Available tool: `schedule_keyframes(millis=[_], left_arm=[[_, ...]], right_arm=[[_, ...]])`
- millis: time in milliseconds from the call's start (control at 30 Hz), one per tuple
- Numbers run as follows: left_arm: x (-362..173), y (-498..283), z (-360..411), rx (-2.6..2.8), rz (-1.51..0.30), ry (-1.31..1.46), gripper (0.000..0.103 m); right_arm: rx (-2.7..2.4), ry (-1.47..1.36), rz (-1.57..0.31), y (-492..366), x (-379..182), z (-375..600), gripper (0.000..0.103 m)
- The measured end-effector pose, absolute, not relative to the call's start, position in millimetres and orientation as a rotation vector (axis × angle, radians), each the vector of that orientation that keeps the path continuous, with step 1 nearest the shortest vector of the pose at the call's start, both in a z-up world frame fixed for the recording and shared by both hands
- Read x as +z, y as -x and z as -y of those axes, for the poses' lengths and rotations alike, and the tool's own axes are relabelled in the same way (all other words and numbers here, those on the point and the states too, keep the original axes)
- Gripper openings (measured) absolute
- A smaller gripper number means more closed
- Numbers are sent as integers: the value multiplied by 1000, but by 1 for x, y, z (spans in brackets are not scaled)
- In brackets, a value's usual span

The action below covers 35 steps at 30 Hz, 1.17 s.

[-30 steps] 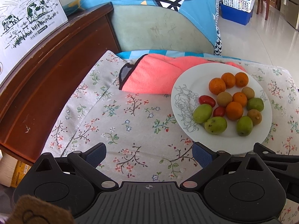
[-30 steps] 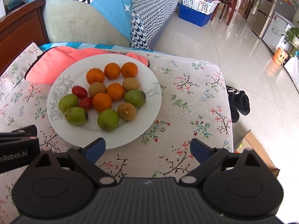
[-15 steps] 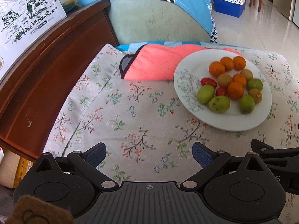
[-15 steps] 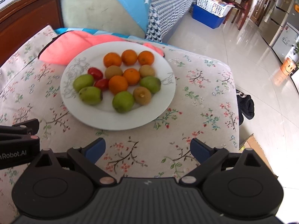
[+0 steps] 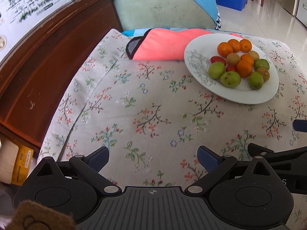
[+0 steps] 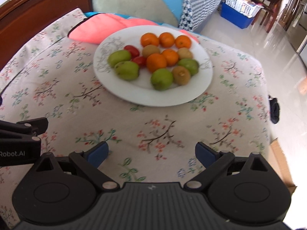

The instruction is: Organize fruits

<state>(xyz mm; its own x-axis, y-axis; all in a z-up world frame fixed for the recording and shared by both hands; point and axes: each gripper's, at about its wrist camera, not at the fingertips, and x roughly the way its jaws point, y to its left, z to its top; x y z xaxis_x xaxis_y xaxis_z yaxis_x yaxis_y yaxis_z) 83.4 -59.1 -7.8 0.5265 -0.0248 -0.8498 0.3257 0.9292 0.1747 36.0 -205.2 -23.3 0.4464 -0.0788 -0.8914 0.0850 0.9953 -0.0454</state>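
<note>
Grippers first: your left gripper (image 5: 153, 158) has its jaws spread wide with nothing between them, hanging over bare flowered cloth, and your right gripper (image 6: 151, 154) is just as wide and just as empty. Each one shows at the edge of the other's view, so they sit side by side.

Ahead of the right gripper, and ahead and to the right of the left one, lies the white plate (image 6: 124, 93) with all the fruit on it. You have five oranges (image 6: 156, 62) towards the far side and middle, four green fruits (image 6: 126, 70) along the near and left part, three brown kiwis (image 6: 181, 72) mixed among them, and two red tomatoes (image 6: 131, 50) at the left. No fruit lies off the plate.

As for progress, like mostly sits with like and neither gripper holds anything, so the sorting looks done or close to it. The kiwis are the least tidy group, scattered between oranges and green fruits. Whether more is wanted cannot be told from this.

Under the plate is a surface covered by a floral cloth (image 5: 134, 105), which serves as your counter. A pink towel (image 5: 163, 46) lies beyond the plate, its edge tucked under the far rim. Farther out stand a dark wooden headboard (image 5: 48, 57) to the left, a pale green cushion (image 5: 163, 5) straight ahead, and a shiny tiled floor (image 6: 239, 38) to the right.
</note>
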Motion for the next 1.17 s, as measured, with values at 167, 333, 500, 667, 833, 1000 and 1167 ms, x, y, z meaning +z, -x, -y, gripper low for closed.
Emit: schedule_keyframes(millis=[167, 333, 500, 667, 833, 1000, 1167], left_arm=[[-10, -80, 47, -213, -1016, -304, 99], [-13, -75, 39, -207, -1023, -294, 99], [-16, -71, 31, -194, -1034, -278, 99], [-17, -70, 27, -181, -1038, -264, 99], [-18, -71, 27, -173, -1039, -265, 99], [-19, -71, 27, -174, -1038, -268, 100], [-20, -73, 29, -166, -1036, -274, 100]], right_arm=[[-30, -33, -1079, -26, -28, 200, 97], [74, -23, -1006, -13, -31, 191, 99], [164, 53, -915, 3, -38, 177, 100], [203, 87, -840, 11, -45, 169, 102], [204, 89, -774, 12, -51, 165, 102], [182, 76, -721, 11, -55, 162, 102], [183, 78, -700, 9, -57, 158, 102]])
